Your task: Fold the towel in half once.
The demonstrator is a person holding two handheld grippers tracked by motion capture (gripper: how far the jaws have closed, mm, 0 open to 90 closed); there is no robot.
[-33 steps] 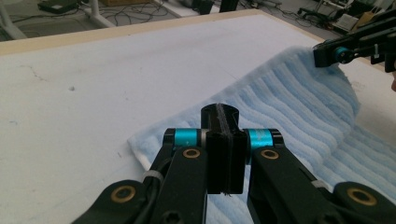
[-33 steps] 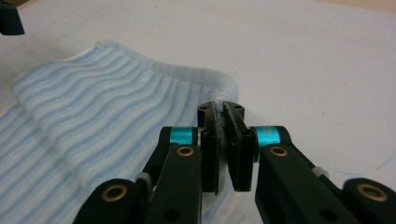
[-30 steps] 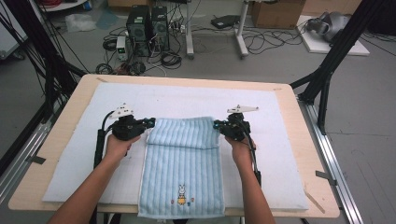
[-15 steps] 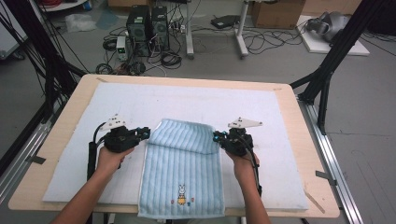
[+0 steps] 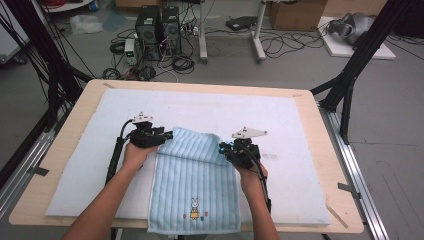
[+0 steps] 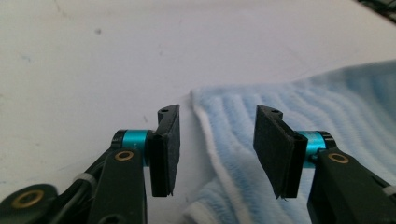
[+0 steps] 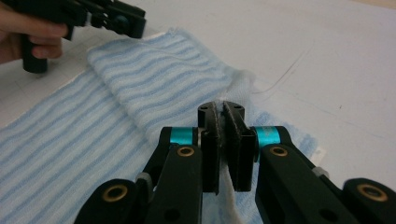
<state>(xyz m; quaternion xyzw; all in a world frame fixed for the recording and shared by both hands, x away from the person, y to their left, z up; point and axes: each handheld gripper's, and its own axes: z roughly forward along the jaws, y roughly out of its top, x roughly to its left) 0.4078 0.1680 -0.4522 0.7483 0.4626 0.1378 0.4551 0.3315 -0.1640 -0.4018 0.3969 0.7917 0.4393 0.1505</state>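
Both hands have drawn back toward the person since the earlier frames, carrying the towel's far edge with them, so the folded-over flap now lies lower on the towel than it did a second ago. Left gripper has just been opening its jaws; they stand spread apart on either side of the towel's white-edged corner, the pads clear of the cloth. Right gripper has its jaws pressed together, pinching a fold of the towel's edge between the pads. One towel, pale blue with stripes and a small rabbit figure near its close end, lies in the middle of the near half of a white padded mat, its near end reaching the table's front edge. That one mat covers most of a light wooden table. Past the table, the grey floor holds two dark computer towers, tangles of cable, and one cardboard box. Black frame struts rise at both sides. Two forearms enter from the bottom, one gripper in each hand.
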